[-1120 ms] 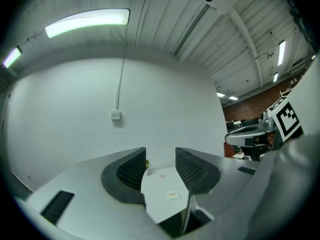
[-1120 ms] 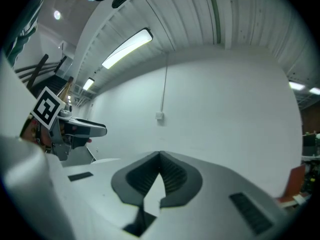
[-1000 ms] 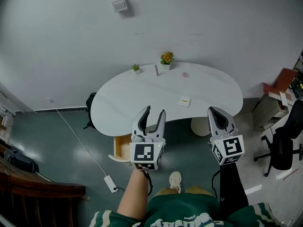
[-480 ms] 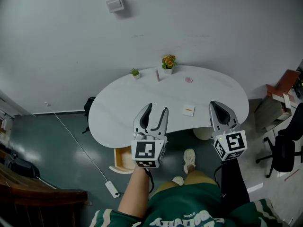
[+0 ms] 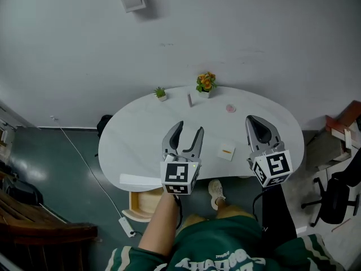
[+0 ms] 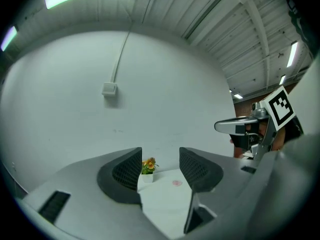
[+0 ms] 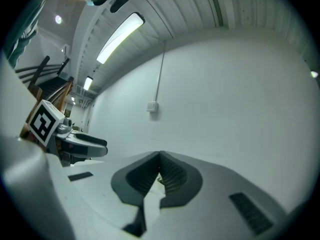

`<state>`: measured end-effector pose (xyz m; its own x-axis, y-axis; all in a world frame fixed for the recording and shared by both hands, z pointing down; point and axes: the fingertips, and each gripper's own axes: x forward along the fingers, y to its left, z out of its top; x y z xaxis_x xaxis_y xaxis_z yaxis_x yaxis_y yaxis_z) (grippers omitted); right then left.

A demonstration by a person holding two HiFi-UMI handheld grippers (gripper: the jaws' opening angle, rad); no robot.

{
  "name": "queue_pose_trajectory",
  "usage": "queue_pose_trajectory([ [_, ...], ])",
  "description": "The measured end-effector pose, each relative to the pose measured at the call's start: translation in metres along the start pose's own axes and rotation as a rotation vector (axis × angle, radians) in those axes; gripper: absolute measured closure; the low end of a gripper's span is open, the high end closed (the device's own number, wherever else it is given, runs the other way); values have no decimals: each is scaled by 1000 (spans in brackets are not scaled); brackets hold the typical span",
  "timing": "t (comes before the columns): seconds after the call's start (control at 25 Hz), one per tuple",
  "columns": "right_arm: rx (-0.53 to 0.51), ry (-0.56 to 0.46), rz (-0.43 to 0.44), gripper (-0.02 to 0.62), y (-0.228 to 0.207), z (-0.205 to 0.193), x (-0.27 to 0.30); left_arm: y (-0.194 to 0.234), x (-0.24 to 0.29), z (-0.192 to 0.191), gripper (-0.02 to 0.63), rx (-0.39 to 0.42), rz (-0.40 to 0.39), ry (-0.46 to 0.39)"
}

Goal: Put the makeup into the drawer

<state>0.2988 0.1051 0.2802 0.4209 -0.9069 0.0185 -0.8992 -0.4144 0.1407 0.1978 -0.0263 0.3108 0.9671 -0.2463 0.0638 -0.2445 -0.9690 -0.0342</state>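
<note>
**Left tongs (image 5: 189,127) spread as both pairs reach the worktop (image 5: 141,134)**

Left tongs have just been opening and now stand spread, with nothing between them. Right tongs (image 5: 252,119) are pressed together and empty. A second ago both pairs hung short of the worktop, over the floor. Now they point level across its near edge, so the person has stepped up and the makeup is probably within reach. The drawer (image 5: 141,199) stands pulled out below the left front edge, more tucked under it than before. Nothing is picked up yet, so I judge the first grasp comes next, likely with the spread left pair.

The makeup all sits on the worktop. A square compact (image 5: 227,151) lies flat near the front edge, between the two pairs. It is turned slightly askew and has no real long axis. A pink disc (image 5: 230,108) lies farther back. A slim stick (image 5: 189,99) sits just beside the flowers (image 5: 206,83) at the far edge. Its long axis runs away from the person, toward the wall. Whether it stands or lies I cannot tell.
</note>
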Motion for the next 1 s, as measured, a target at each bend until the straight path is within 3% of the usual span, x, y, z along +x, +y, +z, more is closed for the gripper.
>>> queue_pose_trajectory([
  [0.2,28,23,44,591,-25,-24,65,25,67,-38,385,-17,14,73],
  [0.48,66,119,106,591,-40,-92,139,72,140,-123,383,-71,51,211],
  [0.8,93,212,145,591,-49,-150,192,108,199,-196,384,-120,53,358],
  [1.0,107,242,159,591,-55,-169,212,118,226,-225,385,-155,53,403],
])
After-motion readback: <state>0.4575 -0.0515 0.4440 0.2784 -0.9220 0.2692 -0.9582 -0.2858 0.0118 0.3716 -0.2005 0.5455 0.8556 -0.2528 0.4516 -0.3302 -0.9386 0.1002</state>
